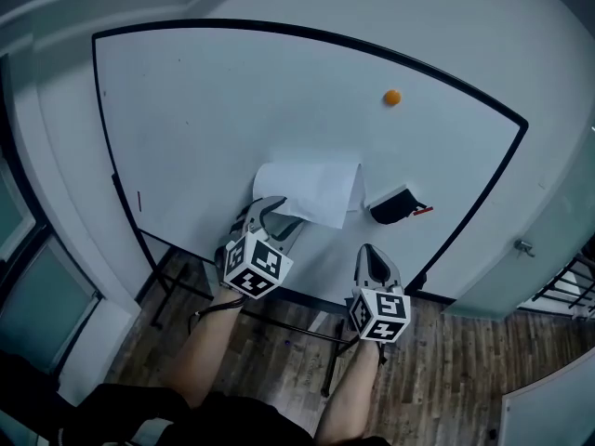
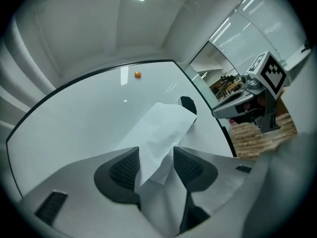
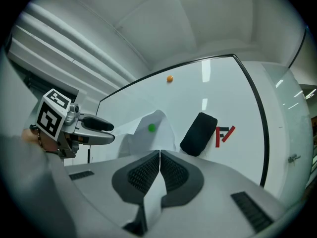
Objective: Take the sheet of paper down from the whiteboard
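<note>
Left gripper view: we see the left gripper (image 2: 156,158) with its jaws spread. The lower edge of the sheet of paper (image 2: 166,125) hangs between the pads, not pinched. The right gripper (image 3: 159,155) has its jaws pressed together on nothing; in the head view it sits at 5 o'clock from the sheet. The sheet hangs on the whiteboard (image 1: 204,110), bulging away from it, with a green magnet (image 3: 151,128) on it. A black eraser (image 1: 392,205) sits at the sheet's 3 o'clock, an orange magnet (image 1: 392,98) at 1 o'clock. Wood floor (image 1: 465,360) lies below.
</note>
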The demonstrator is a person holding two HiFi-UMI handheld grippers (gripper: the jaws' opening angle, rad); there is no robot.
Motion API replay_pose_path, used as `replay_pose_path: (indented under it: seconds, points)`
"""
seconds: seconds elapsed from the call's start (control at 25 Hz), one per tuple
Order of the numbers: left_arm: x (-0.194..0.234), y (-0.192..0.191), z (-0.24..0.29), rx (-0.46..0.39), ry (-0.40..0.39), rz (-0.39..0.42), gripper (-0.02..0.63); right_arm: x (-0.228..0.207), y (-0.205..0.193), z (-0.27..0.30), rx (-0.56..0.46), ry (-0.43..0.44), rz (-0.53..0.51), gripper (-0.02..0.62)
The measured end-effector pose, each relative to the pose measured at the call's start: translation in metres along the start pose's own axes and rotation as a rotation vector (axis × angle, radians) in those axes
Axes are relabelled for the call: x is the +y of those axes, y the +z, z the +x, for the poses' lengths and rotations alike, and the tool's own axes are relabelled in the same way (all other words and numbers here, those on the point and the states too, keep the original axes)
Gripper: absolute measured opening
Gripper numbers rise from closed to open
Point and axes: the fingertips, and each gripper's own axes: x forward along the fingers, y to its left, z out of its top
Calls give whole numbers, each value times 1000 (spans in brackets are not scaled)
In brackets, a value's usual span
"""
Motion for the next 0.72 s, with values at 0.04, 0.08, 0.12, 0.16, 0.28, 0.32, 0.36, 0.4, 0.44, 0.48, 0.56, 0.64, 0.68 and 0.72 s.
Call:
replay_pose_path:
  seconds: [0.04,0.08,0.12,0.16,0.28,0.32,0.36,0.4,0.44,0.48,0.56,0.64,0.68,0.72]
  points:
    - [-2,0,-1,7,5,9,207,-1,-1,-1,1,3,3,25]
    - [-4,-1,-1,13,11,16,213,-2,-1,-2,1,7,6,25]
    - [-5,-2,-2,18,19,23,215,-3,-2,-2,1,11,8,25]
    - [-6,-3,-2,24,27,28,215,-4,-3,-2,2,15,9,25]
    - [-8,-10,0,49,43,33,227,-4,-6,-3,5,30,10,25]
    - [-9,-12,1,56,49,33,229,-4,-7,-3,7,35,9,25]
    - [-9,-13,1,62,57,33,229,-4,-8,-3,9,41,6,25]
    - [-9,-14,2,67,64,36,230,-4,-9,-3,11,45,5,25]
    - [-10,-15,2,70,69,38,232,-5,-10,-4,13,49,4,25]
    - [-11,-14,1,70,73,36,233,-5,-10,-5,14,52,5,25]
    - [-11,-12,-1,57,82,17,233,-7,-11,-7,14,59,7,25]
    - [-7,-7,-1,40,98,1,232,-7,-11,-8,12,67,10,25]
    - [-5,-5,-1,34,103,0,232,-6,-11,-7,11,71,12,25]
    - [-4,-2,0,29,106,2,231,-5,-12,-7,12,75,15,25]
